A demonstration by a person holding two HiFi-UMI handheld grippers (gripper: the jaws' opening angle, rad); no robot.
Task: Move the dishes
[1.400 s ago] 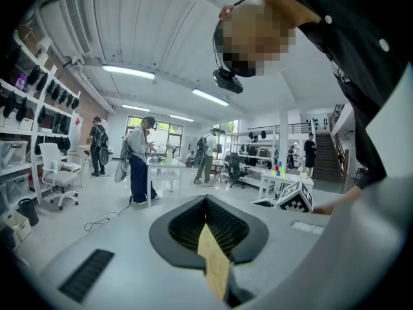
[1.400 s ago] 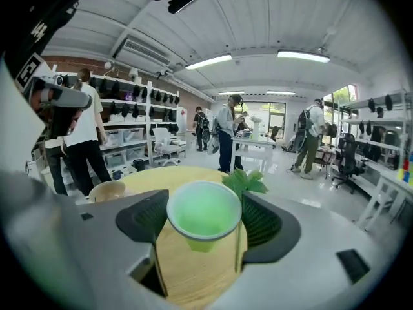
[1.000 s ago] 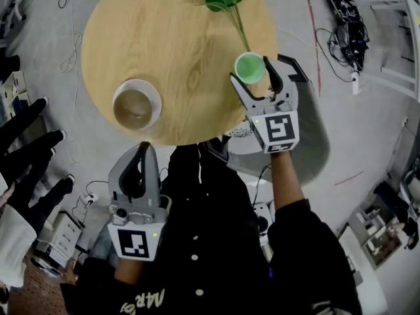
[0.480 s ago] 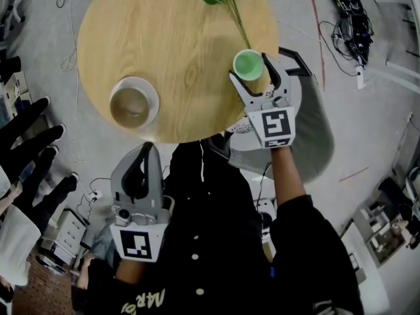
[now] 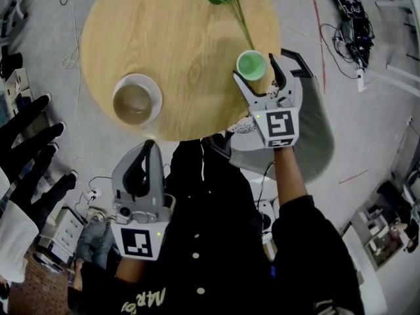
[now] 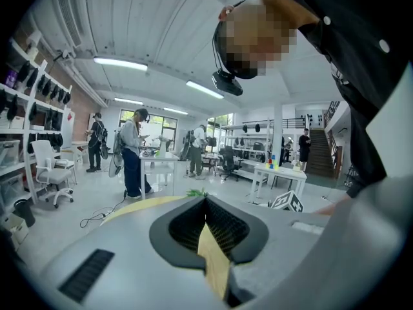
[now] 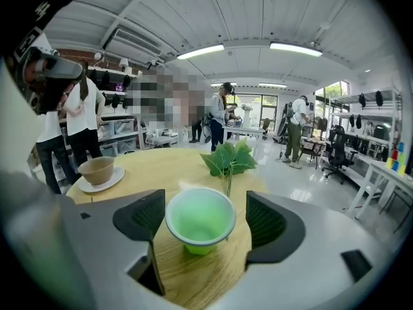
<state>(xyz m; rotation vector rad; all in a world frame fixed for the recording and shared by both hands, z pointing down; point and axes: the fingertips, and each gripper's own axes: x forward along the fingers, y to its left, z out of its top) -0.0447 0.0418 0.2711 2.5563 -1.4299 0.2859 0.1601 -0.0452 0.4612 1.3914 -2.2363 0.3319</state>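
**Ana:** Green cup (image 7: 199, 219), where does it sit?

**Ben:** Upright near the wooden tabletop's (image 5: 177, 38) edge, between the right gripper's (image 5: 254, 69) fingers (image 7: 268, 221). They stand apart: one is just beside the rim, the other shows a gap.

**Ana:** And the left gripper (image 5: 149, 148)?

**Ben:** Fingers together, nothing in them, off the tabletop. A brown bowl (image 5: 133, 104) on its white saucer (image 5: 156, 94) stands well apart from the cup.

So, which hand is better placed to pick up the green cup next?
Right, probably. The right tongs stand open around the green cup on the table, without touching it. The left tongs are shut, held off the table.
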